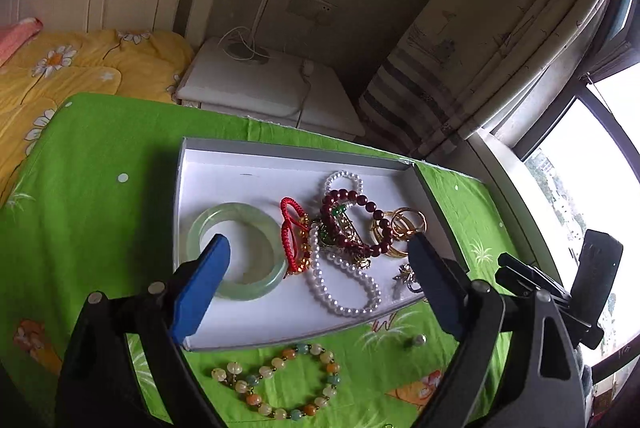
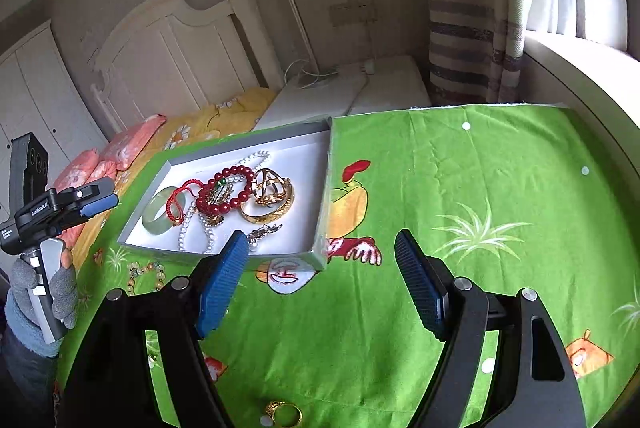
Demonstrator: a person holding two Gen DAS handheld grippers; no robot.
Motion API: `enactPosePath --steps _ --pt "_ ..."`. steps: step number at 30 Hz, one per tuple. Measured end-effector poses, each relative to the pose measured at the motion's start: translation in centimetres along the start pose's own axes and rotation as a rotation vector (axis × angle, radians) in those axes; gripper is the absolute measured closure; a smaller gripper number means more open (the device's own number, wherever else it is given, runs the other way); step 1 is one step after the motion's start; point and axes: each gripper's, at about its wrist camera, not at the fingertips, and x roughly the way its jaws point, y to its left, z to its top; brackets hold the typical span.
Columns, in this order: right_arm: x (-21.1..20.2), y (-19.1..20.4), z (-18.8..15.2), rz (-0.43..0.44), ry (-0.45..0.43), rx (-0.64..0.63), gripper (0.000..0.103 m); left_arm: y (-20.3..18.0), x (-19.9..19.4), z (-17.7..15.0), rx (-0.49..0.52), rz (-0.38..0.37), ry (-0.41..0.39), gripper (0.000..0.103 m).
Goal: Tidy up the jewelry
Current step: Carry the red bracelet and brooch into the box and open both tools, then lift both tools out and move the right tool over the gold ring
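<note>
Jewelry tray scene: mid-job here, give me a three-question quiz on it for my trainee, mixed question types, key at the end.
1. True or false: the jade bangle lies inside the white tray.
2. Multiple choice: where is the multicolored bead bracelet? A) in the tray B) on the green cloth in front of the tray C) in the left gripper
3. Fill in: in the right wrist view, a ____ ring lies on the cloth below the right gripper.

Key: 1 true; 2 B; 3 gold.
</note>
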Motion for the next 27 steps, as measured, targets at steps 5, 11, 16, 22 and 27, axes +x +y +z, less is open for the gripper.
enactPosePath --steps 5,11,16,22,27 --pt "1.6 -0.4 -0.4 -0.033 0.046 0.006 0.031 2.0 -0.8 -1.2 0.043 0.163 0.008 0.004" --pt "5.2 2.9 1.7 -0.080 0.098 -0.060 0.032 4.1 1.3 -0.5 0.059 0.279 0.071 0.009" --pt "8.4 2.8 1.6 -0.160 0.213 -0.080 0.032 4.0 3.6 -0.9 0.180 0.377 0.144 0.013" --pt "6.7 2.9 -0.3 -0.143 0.219 -0.101 0.029 6.5 2.8 -3.0 0.062 0.286 0.179 0.014" --pt "5.4 2.9 -1.8 -0.128 0.206 -0.123 0.029 6.0 1.3 -5.7 0.048 0.274 0.143 0.015"
